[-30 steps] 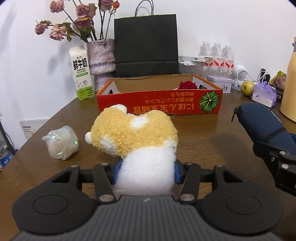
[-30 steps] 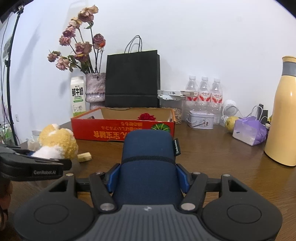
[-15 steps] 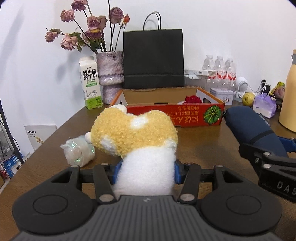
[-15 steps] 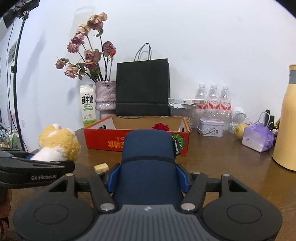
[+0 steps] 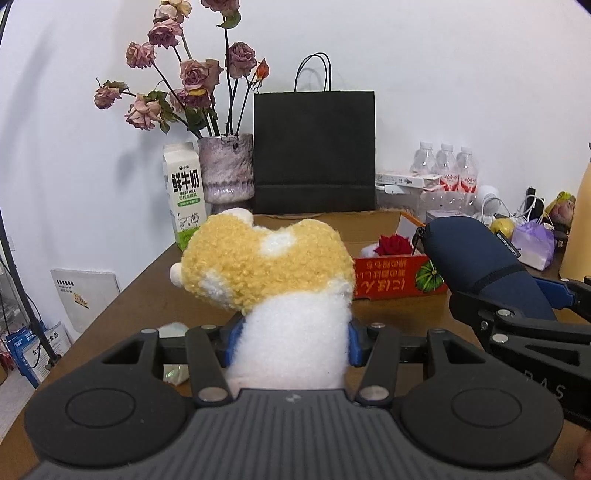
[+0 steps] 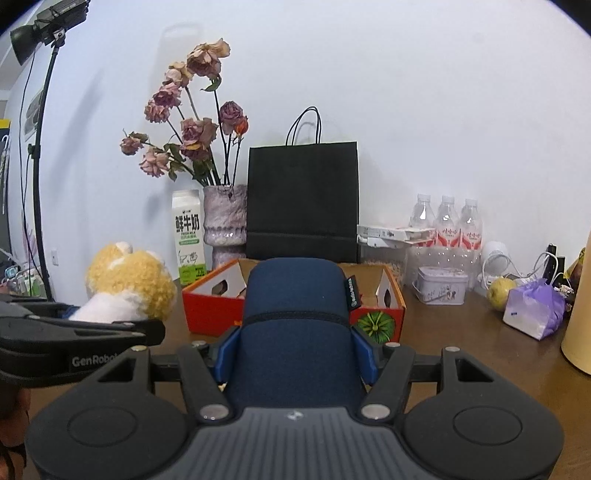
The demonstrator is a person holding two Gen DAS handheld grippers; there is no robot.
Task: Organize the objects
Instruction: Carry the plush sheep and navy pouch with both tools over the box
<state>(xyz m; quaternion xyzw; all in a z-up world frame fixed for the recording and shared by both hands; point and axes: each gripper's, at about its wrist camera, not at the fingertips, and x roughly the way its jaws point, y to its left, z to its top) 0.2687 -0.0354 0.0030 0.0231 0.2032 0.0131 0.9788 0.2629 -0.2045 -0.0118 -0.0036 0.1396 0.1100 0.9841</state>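
Right now the plush toy (image 5: 273,280) sits clamped at its white body in the left gripper (image 5: 288,343), held above the brown counter (image 5: 147,295). Beside it, the right gripper (image 6: 295,350) is clamped on a navy pouch (image 6: 295,317). Both hang just short of the red cardboard box (image 6: 210,314), where a red rose (image 5: 394,244) lies inside. Behind the box stand a milk carton (image 5: 186,194), a vase of dried roses (image 5: 226,171) and a black paper bag (image 5: 314,151).

wall (image 6: 406,92): plain white | table (image 6: 461,350): brown wood | left: studio lamp on stand (image 6: 44,22), possibly unlit
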